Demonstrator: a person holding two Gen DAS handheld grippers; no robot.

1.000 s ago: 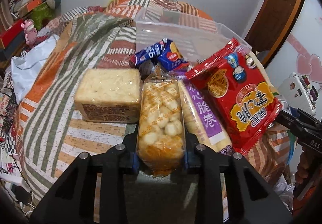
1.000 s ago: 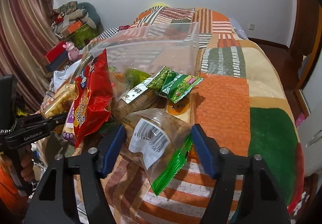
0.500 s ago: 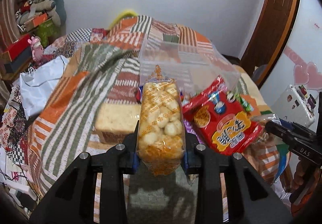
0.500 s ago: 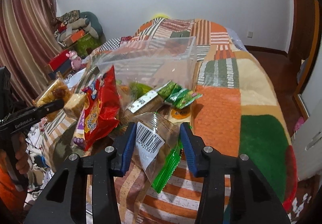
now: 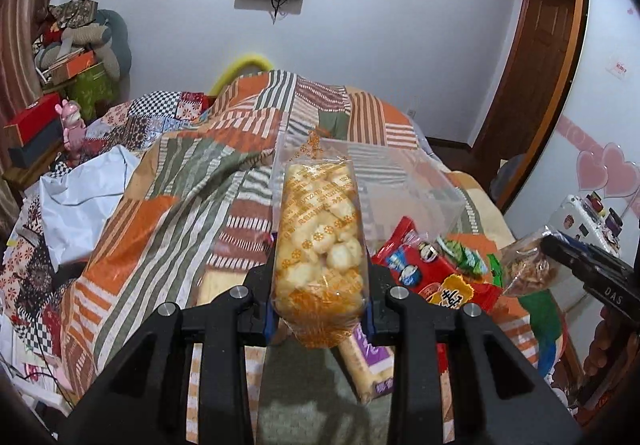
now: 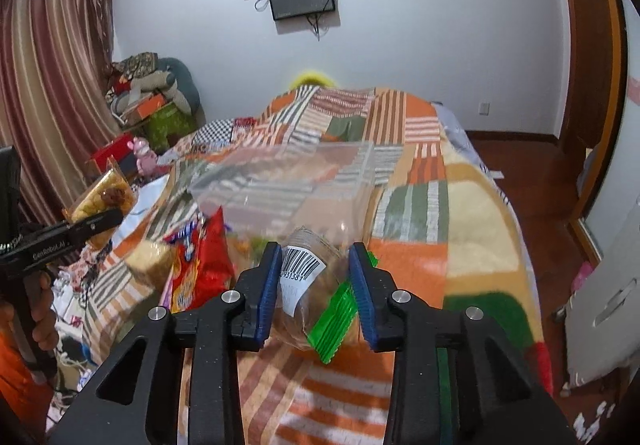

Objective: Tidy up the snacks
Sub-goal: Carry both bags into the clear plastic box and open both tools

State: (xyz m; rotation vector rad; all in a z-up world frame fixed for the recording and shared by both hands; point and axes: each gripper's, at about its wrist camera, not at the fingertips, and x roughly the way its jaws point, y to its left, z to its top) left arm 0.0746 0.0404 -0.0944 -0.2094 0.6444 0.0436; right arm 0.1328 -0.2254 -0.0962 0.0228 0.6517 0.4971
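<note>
My left gripper (image 5: 319,309) is shut on an orange-printed clear bag of pale puffed snacks (image 5: 320,241), lifted above the bed in front of a clear plastic bin (image 5: 416,181). My right gripper (image 6: 316,281) is shut on a clear bag with a barcode label and green edge (image 6: 308,281), also lifted, with the clear bin (image 6: 288,185) ahead. A red snack bag (image 5: 436,277), a purple-labelled roll pack (image 5: 372,361) and a pale cracker block (image 6: 150,265) lie on the bed. The left gripper with its puffed bag shows in the right wrist view (image 6: 96,221).
The bed carries a striped patchwork quilt (image 5: 192,181). A white plastic bag (image 5: 80,205) lies at its left edge. Boxes and soft toys (image 6: 152,101) are piled by the curtain. A wooden door (image 5: 532,77) stands at the right.
Both grippers have risen away from the snack pile. The right gripper closed on the barcode bag and lifted it; the left raised the puffed-snack bag.
</note>
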